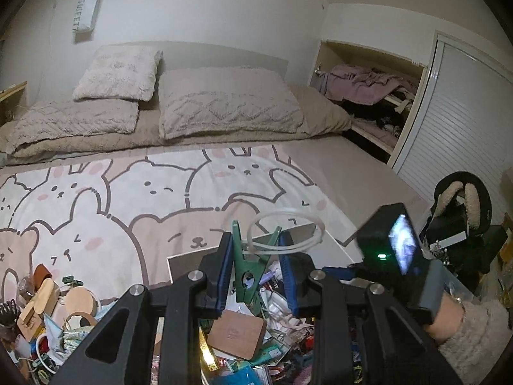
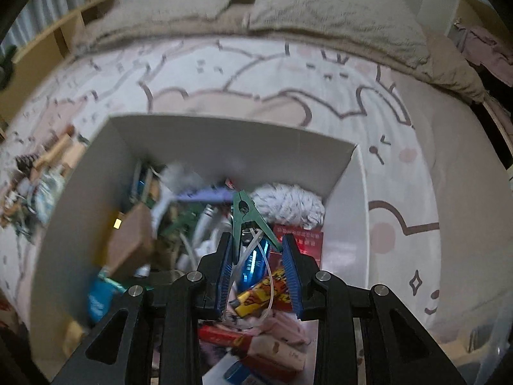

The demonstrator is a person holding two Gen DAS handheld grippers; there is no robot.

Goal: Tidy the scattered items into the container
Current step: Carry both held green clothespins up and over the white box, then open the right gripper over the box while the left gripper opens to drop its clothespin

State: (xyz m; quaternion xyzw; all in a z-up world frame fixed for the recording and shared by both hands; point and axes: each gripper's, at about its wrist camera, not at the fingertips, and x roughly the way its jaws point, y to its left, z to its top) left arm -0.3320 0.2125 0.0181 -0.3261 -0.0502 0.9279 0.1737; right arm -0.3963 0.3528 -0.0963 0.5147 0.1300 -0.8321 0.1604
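Observation:
My left gripper (image 1: 255,247) is shut on a green clothes peg (image 1: 248,268) with a clear plastic ring (image 1: 285,231) on it, held above the white box (image 1: 179,261). My right gripper (image 2: 256,240) is also shut on a green clothes peg (image 2: 245,218), its clear loop hanging between the fingers (image 2: 224,269), over the white box (image 2: 224,138). The box holds many items: a brown pad (image 2: 130,240), a grey fluffy thing (image 2: 288,203), red and yellow packets (image 2: 266,288). The right gripper's body (image 1: 389,247) shows at the right in the left wrist view.
The box sits on a bed with a bunny-and-bear blanket (image 1: 128,199). A pile of loose items (image 1: 45,314) lies left of the box. Pillows (image 1: 224,102) lie at the bed's head. An open cupboard (image 1: 368,96) and a black bag (image 1: 461,211) are at the right.

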